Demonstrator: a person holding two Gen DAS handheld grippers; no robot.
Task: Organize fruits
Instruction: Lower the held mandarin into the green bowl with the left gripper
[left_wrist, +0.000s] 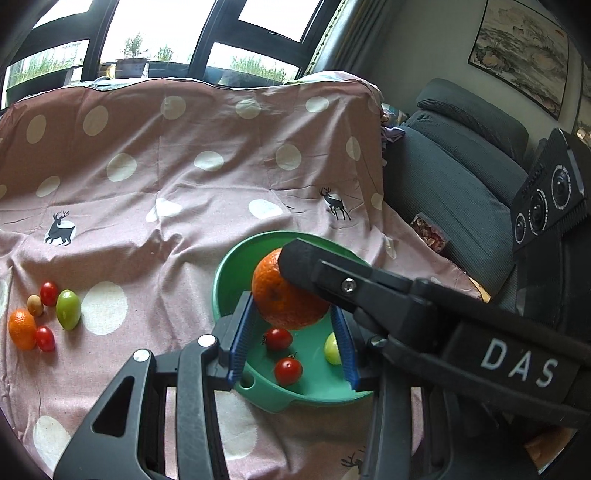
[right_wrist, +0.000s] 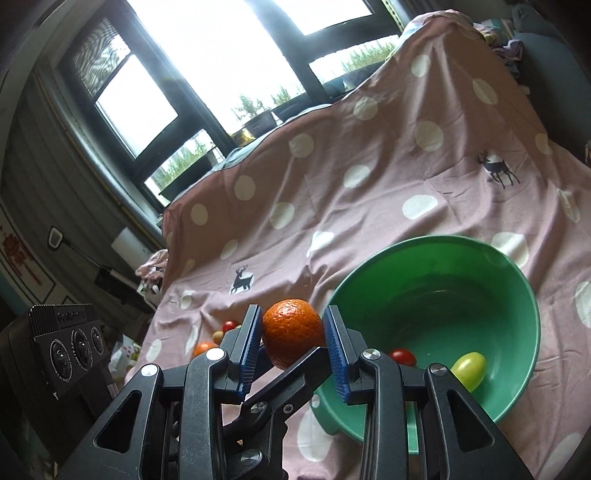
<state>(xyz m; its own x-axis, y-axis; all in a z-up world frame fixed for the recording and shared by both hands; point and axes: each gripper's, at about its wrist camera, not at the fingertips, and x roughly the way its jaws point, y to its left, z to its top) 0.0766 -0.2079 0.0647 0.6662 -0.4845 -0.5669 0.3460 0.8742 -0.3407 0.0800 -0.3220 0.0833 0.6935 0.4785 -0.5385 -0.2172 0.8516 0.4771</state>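
Note:
A green bowl (left_wrist: 229, 273) sits on the pink dotted cloth and holds two red cherry tomatoes (left_wrist: 288, 370) and a yellow-green fruit (left_wrist: 331, 349). My right gripper (right_wrist: 291, 345) is shut on an orange (right_wrist: 291, 338) and holds it above the bowl's (right_wrist: 461, 258) left rim; the orange also shows in the left wrist view (left_wrist: 284, 299). My left gripper (left_wrist: 295, 343) is open over the bowl, its blue pads on either side below the orange. More fruit lies at the left: a small orange (left_wrist: 22, 328), a green fruit (left_wrist: 68, 309), two red tomatoes (left_wrist: 48, 293) and a small tan fruit (left_wrist: 35, 305).
The cloth (left_wrist: 184, 166) covers a raised back and the flat surface. A grey padded seat (left_wrist: 461, 177) stands to the right with a snack packet (left_wrist: 428, 230) on it. Windows run along the back.

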